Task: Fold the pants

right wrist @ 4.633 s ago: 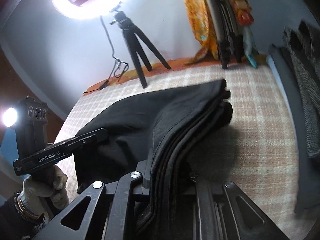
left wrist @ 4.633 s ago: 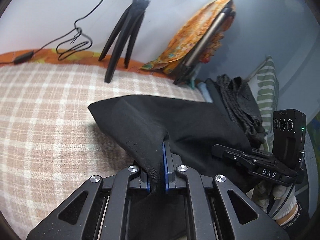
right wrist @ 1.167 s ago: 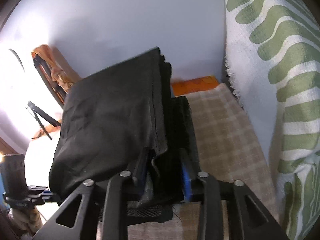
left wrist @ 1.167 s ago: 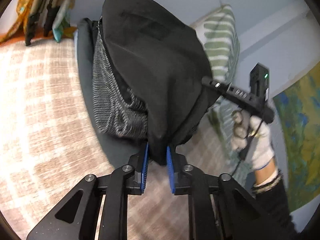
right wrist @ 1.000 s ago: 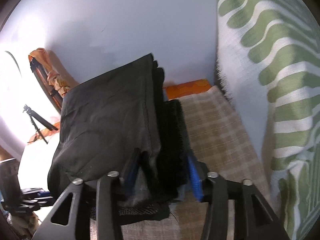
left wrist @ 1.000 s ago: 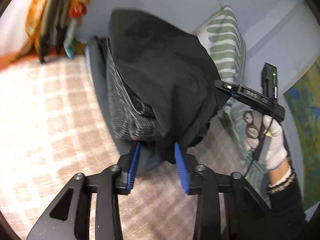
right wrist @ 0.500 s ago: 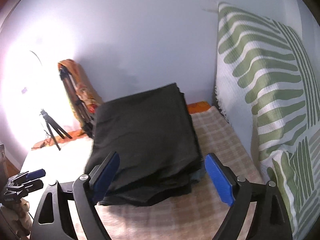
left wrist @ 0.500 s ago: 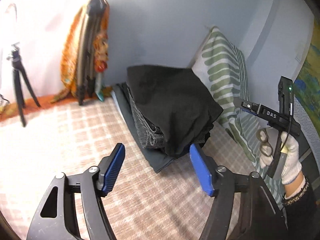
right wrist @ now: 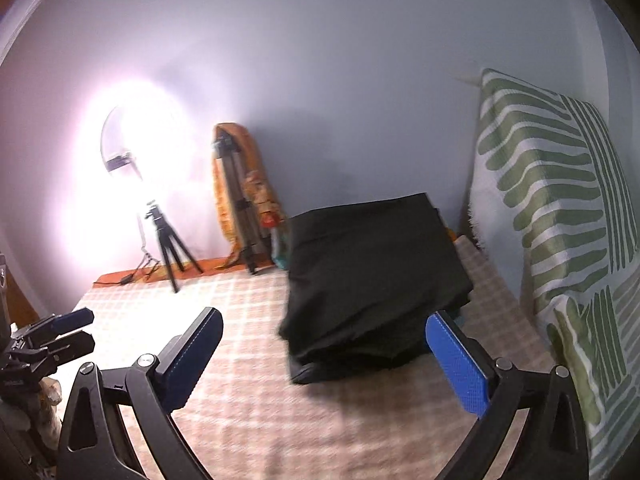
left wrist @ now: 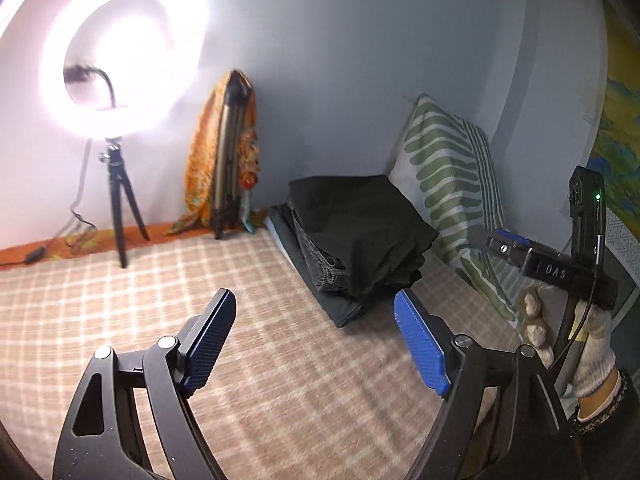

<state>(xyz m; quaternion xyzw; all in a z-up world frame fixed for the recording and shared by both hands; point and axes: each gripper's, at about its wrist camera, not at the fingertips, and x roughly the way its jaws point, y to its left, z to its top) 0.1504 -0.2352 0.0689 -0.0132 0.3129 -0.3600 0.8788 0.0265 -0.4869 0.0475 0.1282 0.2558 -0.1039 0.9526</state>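
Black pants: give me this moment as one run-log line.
black pants: folded, on clothes stack by striped pillow | left gripper: open, empty | right gripper: open, empty | contact: none

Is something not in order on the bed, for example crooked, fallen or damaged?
Nothing is damaged or fallen. The folded black pants lie on top of a pile beside the striped pillow, their front edge sagging a little over it. Both tongs, left and right, are open and empty.
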